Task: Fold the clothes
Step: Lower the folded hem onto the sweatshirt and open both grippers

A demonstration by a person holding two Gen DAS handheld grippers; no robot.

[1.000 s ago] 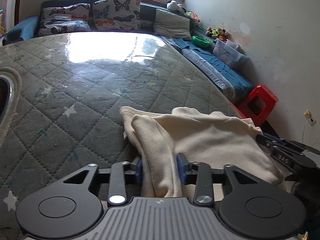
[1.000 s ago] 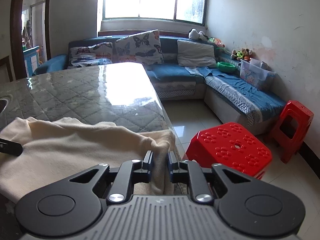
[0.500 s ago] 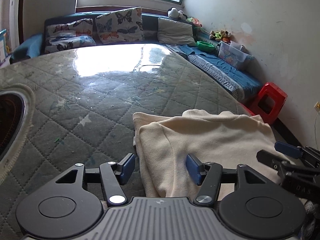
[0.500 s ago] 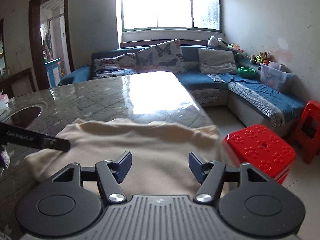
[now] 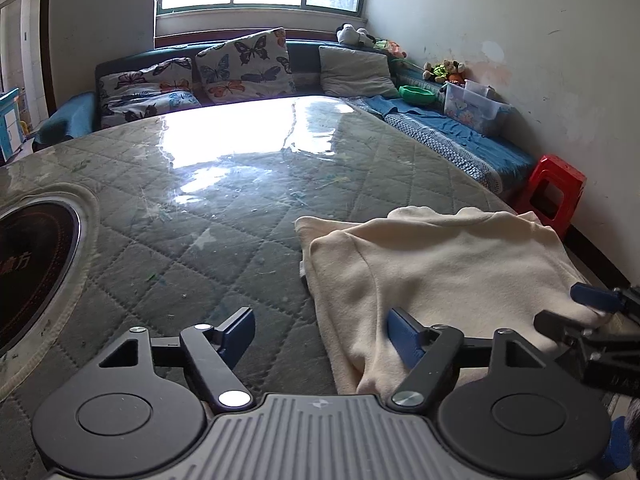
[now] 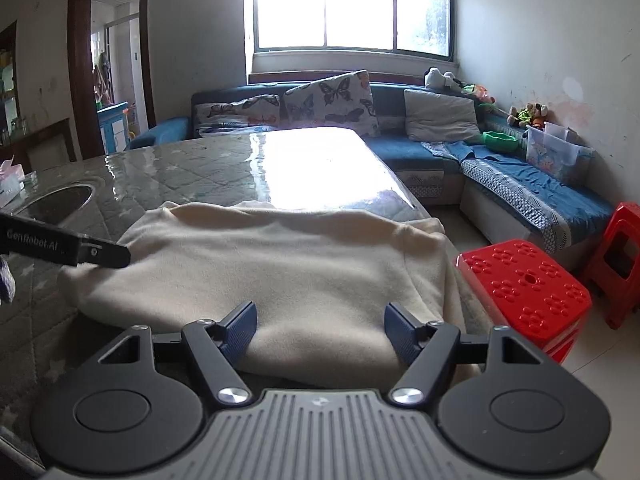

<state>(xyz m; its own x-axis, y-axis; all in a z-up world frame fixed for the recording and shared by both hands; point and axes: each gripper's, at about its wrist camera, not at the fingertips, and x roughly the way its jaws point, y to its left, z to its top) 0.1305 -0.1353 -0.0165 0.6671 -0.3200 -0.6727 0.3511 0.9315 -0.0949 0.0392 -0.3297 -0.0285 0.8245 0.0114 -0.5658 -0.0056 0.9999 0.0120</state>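
A folded cream garment point(image 5: 436, 264) lies at the near right corner of a quilted, glass-topped tabletop point(image 5: 224, 200), its right edge hanging slightly over the side nearest a red stool point(image 6: 524, 284). The left tongs point(image 5: 320, 330) sit low over the near edge of the tabletop with their blue-padded jaws spread wide, the right jaw resting on the cloth's left border and the left jaw over bare tabletop, gripping nothing. The right tongs point(image 6: 320, 328) hover at the garment's near edge, jaws likewise wide apart and holding nothing. A round dark inset point(image 5: 32, 272) sits in the tabletop at far left. Beyond, a blue corner sofa point(image 6: 516, 184) with butterfly-print cushions point(image 6: 332, 100) runs beneath a bright window point(image 6: 348, 4).
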